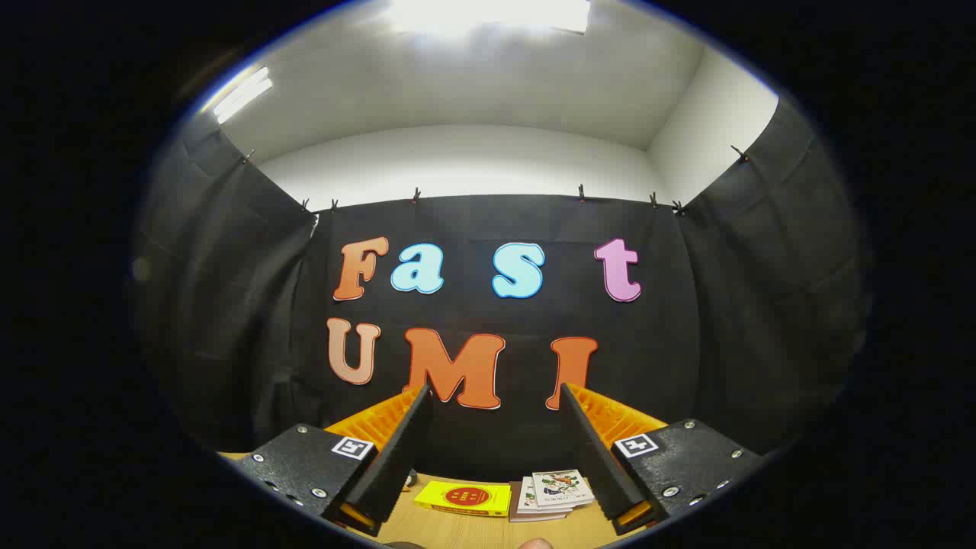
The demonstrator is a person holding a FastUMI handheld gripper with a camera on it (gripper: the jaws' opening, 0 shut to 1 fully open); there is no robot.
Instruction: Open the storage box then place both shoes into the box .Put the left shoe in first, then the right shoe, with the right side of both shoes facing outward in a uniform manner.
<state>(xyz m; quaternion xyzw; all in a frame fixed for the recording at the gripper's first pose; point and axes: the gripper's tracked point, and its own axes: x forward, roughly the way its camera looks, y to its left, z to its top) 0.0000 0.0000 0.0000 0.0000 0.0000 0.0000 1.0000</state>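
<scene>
My gripper [496, 396] is held up high and level, facing the booth's black back wall. Its two fingers stand wide apart, open, with nothing between them. The left finger [396, 450] and the right finger [595, 450] frame a strip of the wooden table [488, 526] below.
Between and below the fingers, a yellow book [463, 498] with a red round mark lies on the table. A small stack of booklets [553, 493] lies just right of it. Black cloth walls close in at the left, right and back, with white wall above.
</scene>
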